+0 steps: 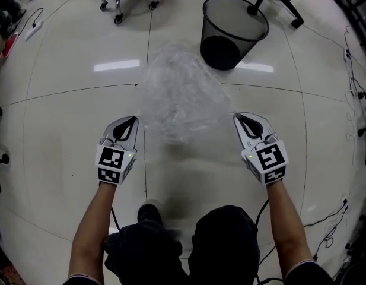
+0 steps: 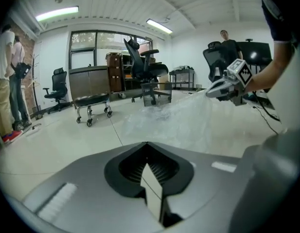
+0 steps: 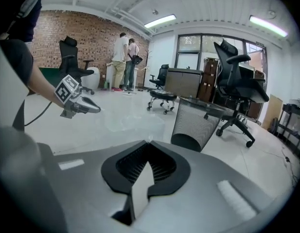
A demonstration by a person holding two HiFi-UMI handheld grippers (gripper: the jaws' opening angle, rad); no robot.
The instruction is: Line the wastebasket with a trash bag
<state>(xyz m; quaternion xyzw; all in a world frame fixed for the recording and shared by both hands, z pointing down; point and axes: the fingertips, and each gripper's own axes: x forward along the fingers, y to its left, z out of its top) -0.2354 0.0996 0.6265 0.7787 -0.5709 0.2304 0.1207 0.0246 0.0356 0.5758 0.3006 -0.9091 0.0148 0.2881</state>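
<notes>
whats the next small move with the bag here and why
Probably carry the trash bag forward over the wastebasket: the left gripper and right gripper are each shut on one edge, the bag is stretched between them, and the upright, unlined basket stands just beyond it.

Here it is: a clear, crinkled plastic trash bag point(image 1: 181, 97) billows at the centre of the frame, off the floor. Its near edge is pinched in the closed left tongs point(image 1: 133, 121) and right tongs point(image 1: 238, 117). Beyond it, right of top centre, the round black mesh wastebasket point(image 1: 236, 16) stands upright on the floor, unlined and empty.
</notes>
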